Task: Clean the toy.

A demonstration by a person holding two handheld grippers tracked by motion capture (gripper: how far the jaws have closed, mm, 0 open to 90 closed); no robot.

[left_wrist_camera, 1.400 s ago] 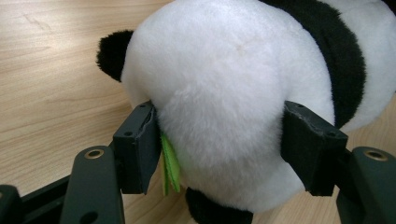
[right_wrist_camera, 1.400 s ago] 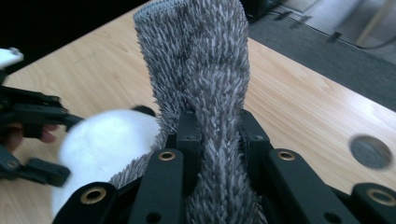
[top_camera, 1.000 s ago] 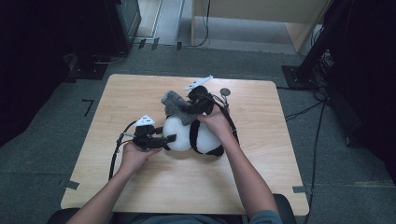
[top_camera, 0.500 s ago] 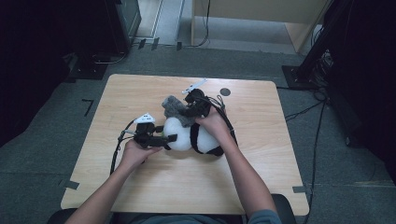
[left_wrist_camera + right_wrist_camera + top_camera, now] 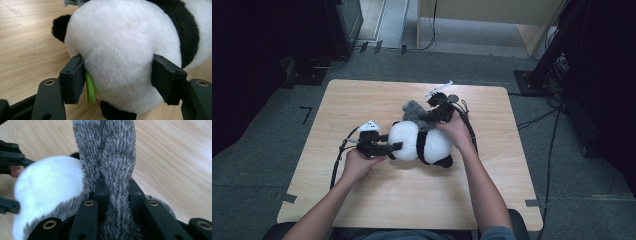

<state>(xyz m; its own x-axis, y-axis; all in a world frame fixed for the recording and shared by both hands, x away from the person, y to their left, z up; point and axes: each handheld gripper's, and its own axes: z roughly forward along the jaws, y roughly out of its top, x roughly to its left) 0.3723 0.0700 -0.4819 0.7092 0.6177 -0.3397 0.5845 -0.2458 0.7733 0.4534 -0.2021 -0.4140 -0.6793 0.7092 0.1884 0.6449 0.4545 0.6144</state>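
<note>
- Leftmost on the wooden table: the person's left hand holds the left gripper, which lies low and points to the right at the panda's white end.
- Left gripper view: the two black jaws straddle the round white part of the plush panda, pads against the fur on either side. The jaws have just been closing in on it, fur between them; the plush bulges slightly past the pads.
- A small green tag hangs at the inner face of the left-hand pad, touching the white fur.
- Centre: the panda lies on its side on the table, white head end to the left, black band across the middle, a black foot at the lower right.
- Just behind the panda, touching it: a grey furry piece.
- Right: the right hand rests over the panda's far side and carries the right gripper.
- Right gripper view: the jaws are drawn close and pinch a fold of the grey furry piece, which rises straight up from between the pads.
</note>
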